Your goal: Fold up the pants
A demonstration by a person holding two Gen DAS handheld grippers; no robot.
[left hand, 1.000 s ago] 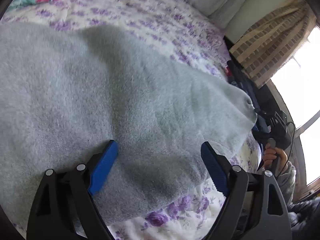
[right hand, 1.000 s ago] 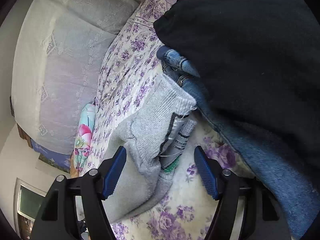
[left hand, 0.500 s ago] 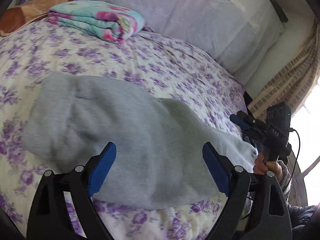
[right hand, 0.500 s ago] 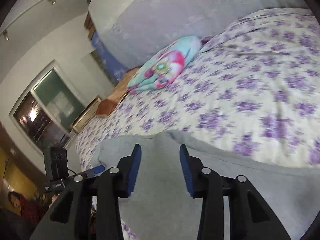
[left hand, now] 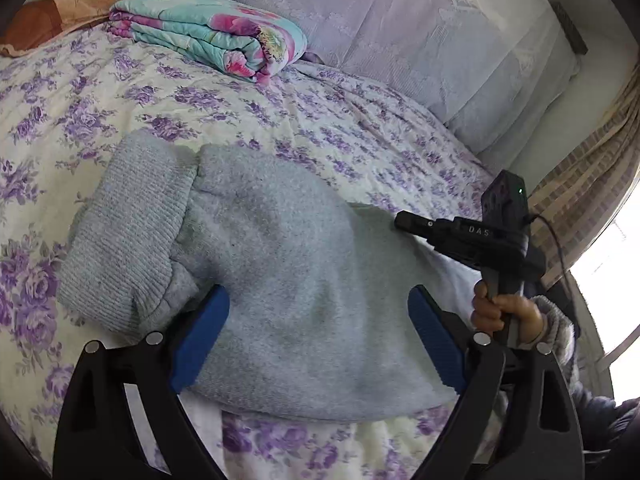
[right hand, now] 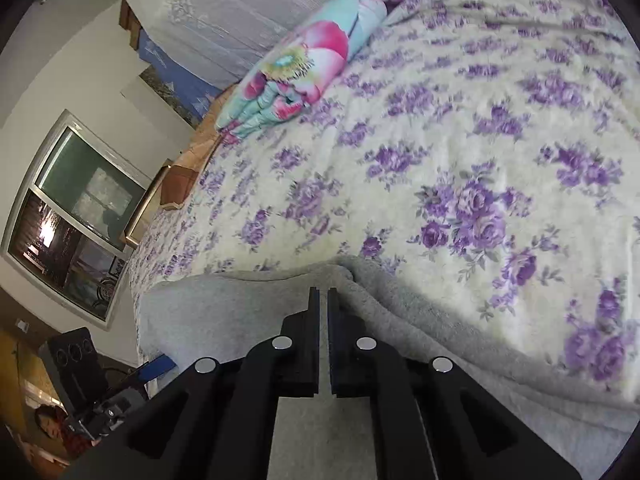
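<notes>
Plainly spread across the floral bedspread [left hand: 328,128]: grey fleece pants [left hand: 288,280], doubled over, ribbed cuff [left hand: 120,236] to the left in the left wrist view. No containers in sight — only soft goods. Folded turquoise blanket with pink flowers [left hand: 208,32] near the lilac headboard cover [left hand: 420,20], well apart from the pants. Brown cushion [left hand: 68,8] at the far left corner of the bed.

Left hand-held gripper [left hand: 316,340] spread wide, blue pads [left hand: 200,336] hovering over the near part of the pants, nothing pinched.

Right hand-held gripper [right hand: 323,300] just closed, fingers pressed almost together with only a thin slit between them — tips at the folded edge of the grey pants [right hand: 248,312]; cannot tell whether fabric is pinched. Seen from the left wrist view, a hand [left hand: 500,312] around its grip.

Readable writing: "DAS" in pale letters on the right hand-held gripper's black body [left hand: 478,231].
</notes>
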